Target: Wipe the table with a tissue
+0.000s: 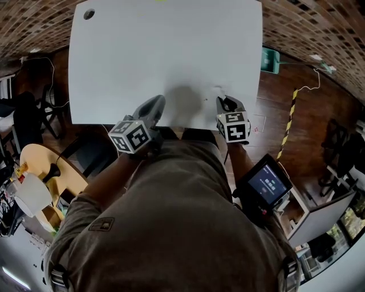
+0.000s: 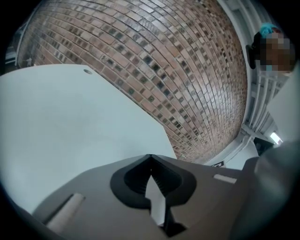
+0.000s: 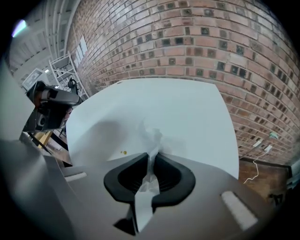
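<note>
Brick wall (image 1: 319,28) runs behind a white desk (image 1: 165,51) in the head view, and the desk has a small round hole (image 1: 89,13) near its far left corner. At the near edge, the left gripper (image 1: 156,104) lies over the desk with its marker cube (image 1: 130,136) toward the person (image 1: 171,228). The right gripper (image 1: 224,101) sits well apart from it at the same edge. A crumpled white tissue (image 1: 218,91) shows at its tip, resting on the desk. A handheld device with a lit screen (image 1: 267,184) hangs by the person's right side.

From the left gripper view, the left gripper (image 2: 150,158) points across the pale desk (image 2: 70,131) toward the brick wall (image 2: 187,70). Its fingers (image 2: 131,180) are pressed together at the tips with nothing between them. Only the desk's surface shows through the slit lower down.

From the right gripper view, the right gripper (image 3: 153,157) has its fingers (image 3: 171,178) pinching the tissue (image 3: 148,182). The tissue runs up between the dark pads and bunches out past the tips onto the desk (image 3: 187,108). A tiny yellow speck (image 3: 124,152) lies on the desk just left of the tips. The brick wall (image 3: 197,42) fills the background.
</note>
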`<state>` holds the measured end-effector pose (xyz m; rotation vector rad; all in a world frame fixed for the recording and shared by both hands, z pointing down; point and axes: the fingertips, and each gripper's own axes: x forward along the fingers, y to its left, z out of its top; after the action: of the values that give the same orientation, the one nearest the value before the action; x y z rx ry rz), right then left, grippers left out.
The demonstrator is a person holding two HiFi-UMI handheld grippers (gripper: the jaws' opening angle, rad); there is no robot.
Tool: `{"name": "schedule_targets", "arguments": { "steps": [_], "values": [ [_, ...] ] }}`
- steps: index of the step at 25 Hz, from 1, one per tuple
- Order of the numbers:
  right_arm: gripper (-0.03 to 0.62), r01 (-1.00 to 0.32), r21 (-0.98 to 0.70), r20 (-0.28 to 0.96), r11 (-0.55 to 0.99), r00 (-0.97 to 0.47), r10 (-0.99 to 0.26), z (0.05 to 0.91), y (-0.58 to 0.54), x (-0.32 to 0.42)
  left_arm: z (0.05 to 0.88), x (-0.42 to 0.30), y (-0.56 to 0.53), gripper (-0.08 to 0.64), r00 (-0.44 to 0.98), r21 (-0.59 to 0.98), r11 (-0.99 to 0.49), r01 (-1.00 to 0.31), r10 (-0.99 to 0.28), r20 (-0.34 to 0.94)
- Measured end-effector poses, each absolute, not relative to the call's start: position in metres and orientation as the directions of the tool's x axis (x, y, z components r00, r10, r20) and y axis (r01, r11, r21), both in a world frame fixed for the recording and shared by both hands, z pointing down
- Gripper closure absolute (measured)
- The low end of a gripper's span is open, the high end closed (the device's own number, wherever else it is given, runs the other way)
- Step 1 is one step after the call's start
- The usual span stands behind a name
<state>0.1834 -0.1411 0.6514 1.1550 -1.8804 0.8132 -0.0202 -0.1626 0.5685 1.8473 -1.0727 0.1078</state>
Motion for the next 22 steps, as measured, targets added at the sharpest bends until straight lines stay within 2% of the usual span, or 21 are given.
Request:
{"name": "schedule_targets", "arguments": {
  "steps": [22],
  "values": [
    [0.540, -0.808, -0.220, 0.863, 0.547, -0.422, -0.277, 0.656, -0.110, 0.089, 0.557, -0.062, -0.164, 0.558, 0.585, 0.687, -0.150, -0.711, -0.668, 0.460]
  ]
}}
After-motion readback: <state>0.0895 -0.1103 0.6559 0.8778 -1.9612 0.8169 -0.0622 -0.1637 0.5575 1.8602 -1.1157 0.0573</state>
